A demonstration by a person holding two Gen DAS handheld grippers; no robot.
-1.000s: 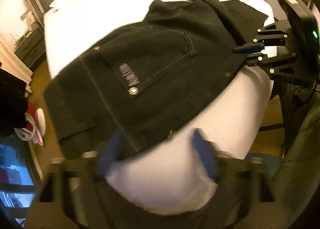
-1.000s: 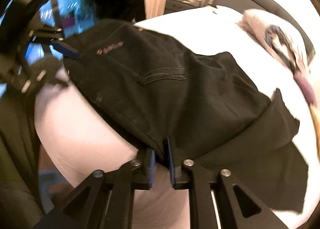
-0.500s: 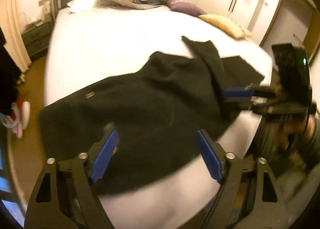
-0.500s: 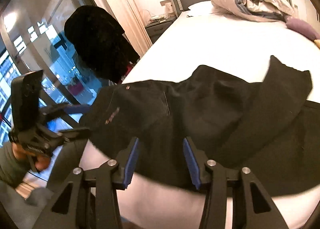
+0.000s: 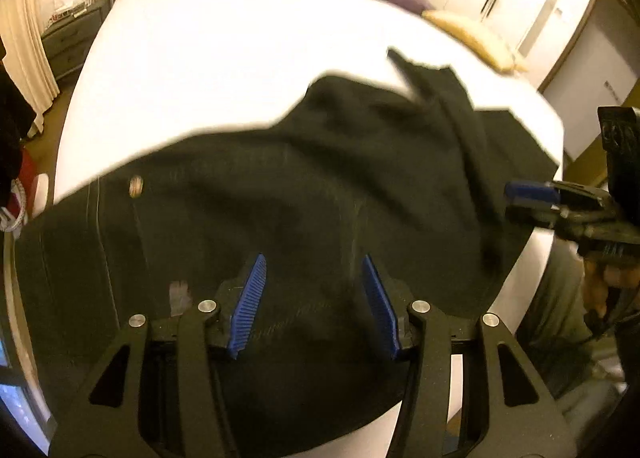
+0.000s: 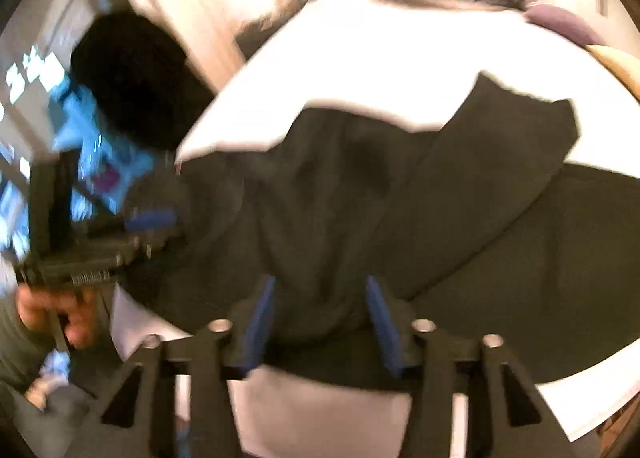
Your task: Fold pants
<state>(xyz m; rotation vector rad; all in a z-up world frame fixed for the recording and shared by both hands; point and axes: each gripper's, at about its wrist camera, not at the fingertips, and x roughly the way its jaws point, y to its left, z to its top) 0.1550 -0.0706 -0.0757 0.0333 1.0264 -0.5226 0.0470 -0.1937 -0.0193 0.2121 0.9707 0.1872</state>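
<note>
Pants [image 5: 320, 193] matt black denim; bed sheet [image 5: 224, 57] smooth white cloth

Both grippers are black angular frames with silver screws. Their fingers [image 5: 250, 306] carry ribbed blue pads. A bare-skinned hand [image 6: 60, 314] shows.

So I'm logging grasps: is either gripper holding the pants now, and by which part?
Nothing is held. The left gripper and right gripper both hover open over the black pants.

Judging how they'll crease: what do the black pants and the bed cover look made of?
Black pants: likely matte denim, heavy folds, a metal rivet and faint stitching; blur leaves it open. Bed cover: smooth white woven sheet, probably cotton, matte.
</note>
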